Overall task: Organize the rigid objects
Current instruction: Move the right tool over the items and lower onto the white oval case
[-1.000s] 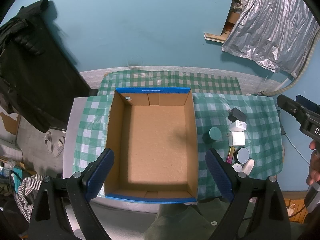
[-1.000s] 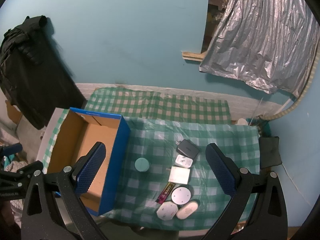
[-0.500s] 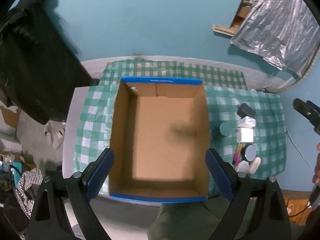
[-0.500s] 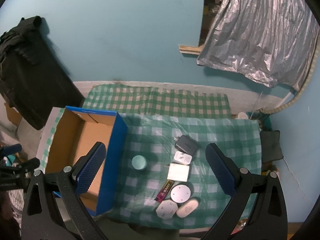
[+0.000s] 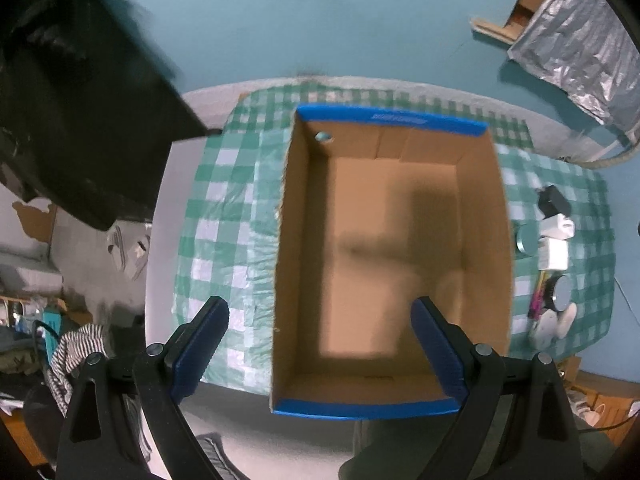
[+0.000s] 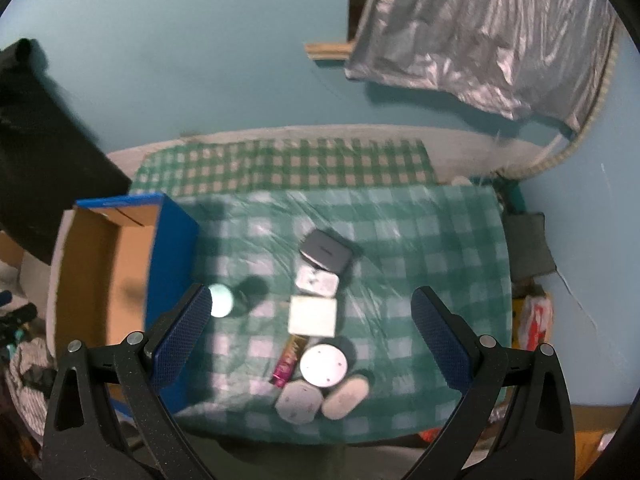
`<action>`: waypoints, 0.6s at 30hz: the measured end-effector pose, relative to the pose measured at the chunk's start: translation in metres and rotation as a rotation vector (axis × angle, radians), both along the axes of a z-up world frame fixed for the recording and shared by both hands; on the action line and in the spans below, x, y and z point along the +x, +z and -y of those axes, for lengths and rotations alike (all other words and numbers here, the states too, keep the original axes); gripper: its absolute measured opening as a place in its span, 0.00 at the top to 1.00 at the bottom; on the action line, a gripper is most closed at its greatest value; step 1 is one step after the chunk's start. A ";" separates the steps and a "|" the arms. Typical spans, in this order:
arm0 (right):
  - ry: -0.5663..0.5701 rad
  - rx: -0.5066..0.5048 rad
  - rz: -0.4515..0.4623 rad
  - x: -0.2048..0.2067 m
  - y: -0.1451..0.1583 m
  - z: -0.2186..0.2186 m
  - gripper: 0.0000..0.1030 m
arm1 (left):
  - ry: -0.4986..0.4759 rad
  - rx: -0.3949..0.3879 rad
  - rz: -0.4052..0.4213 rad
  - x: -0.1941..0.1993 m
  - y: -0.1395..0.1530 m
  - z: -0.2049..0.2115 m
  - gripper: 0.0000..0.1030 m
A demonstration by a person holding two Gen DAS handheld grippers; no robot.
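Both sets of fingers are spread wide and hold nothing. The right gripper hangs over a cluster of small rigid items at lower centre, the white square block nearest. The left gripper frames the empty blue-rimmed cardboard box. This looks like the approach step; next, I judge, comes descending onto one item.

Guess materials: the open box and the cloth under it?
Box: looks like corrugated cardboard, with a matte brown inside, fold seams and blue-printed outer walls. Cloth: green-white check, probably with a clear plastic film on top, given its glossy wrinkles; blur leaves this uncertain.
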State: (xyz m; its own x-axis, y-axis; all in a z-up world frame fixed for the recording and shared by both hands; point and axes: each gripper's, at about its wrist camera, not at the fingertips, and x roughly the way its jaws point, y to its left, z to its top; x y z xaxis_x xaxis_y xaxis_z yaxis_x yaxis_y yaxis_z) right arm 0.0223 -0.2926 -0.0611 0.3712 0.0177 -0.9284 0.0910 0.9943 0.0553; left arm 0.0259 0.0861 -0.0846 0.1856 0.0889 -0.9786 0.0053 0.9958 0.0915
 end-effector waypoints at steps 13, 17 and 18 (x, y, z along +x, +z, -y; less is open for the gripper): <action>-0.099 0.021 -0.177 -0.025 -0.082 0.022 0.06 | 0.035 0.002 -0.090 0.002 -0.055 -0.033 0.09; -0.121 0.042 -0.198 -0.036 -0.102 0.026 0.06 | 0.048 -0.007 -0.113 0.000 -0.066 -0.039 0.09; -0.126 0.045 -0.206 -0.038 -0.107 0.028 0.06 | 0.051 -0.002 -0.120 -0.001 -0.069 -0.040 0.09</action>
State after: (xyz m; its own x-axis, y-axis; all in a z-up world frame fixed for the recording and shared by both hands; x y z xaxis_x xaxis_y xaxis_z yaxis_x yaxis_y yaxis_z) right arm -0.0157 -0.3202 -0.1679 0.1764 0.0262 -0.9840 0.2279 0.9714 0.0667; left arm 0.0251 0.1263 -0.1535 0.0622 0.0933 -0.9937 -0.0341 0.9952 0.0913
